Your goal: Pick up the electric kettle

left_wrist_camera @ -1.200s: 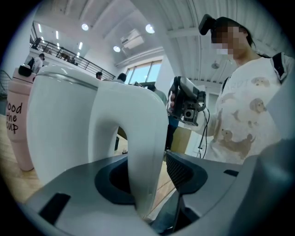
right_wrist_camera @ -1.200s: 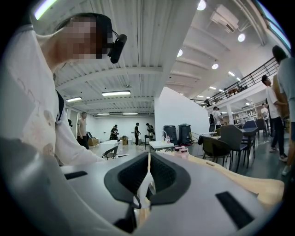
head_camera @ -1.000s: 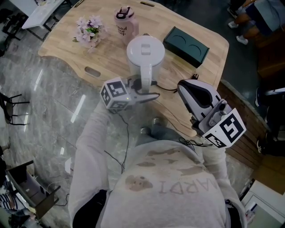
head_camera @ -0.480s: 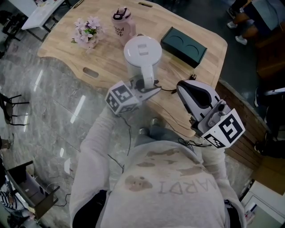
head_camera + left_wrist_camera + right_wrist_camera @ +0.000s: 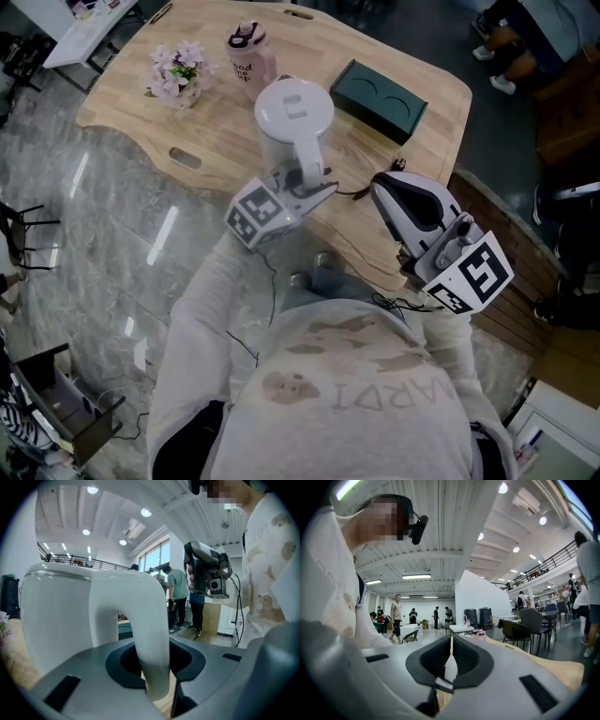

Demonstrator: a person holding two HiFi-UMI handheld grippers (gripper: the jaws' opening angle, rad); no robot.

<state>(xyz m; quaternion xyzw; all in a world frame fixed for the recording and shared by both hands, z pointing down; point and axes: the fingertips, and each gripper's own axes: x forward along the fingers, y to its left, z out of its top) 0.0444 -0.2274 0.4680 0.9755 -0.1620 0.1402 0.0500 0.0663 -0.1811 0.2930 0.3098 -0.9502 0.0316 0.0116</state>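
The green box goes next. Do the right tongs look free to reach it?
Probably yes: the right tongs are shut on nothing, and nothing stands between them and the green box.

The left gripper is gripping the handle of the white electric kettle, with the right gripper hovering beyond.

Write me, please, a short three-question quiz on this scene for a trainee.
1. True or false: the left hand-held gripper is clamped on the handle of the white plastic electric kettle.
2. Which stands nearest the pink flower bunch? A) dark green rectangular box B) pink drink bottle C) the kettle
3. Fill in: the right hand-held gripper has its jaws ____.
Key: 1 true; 2 B; 3 shut.
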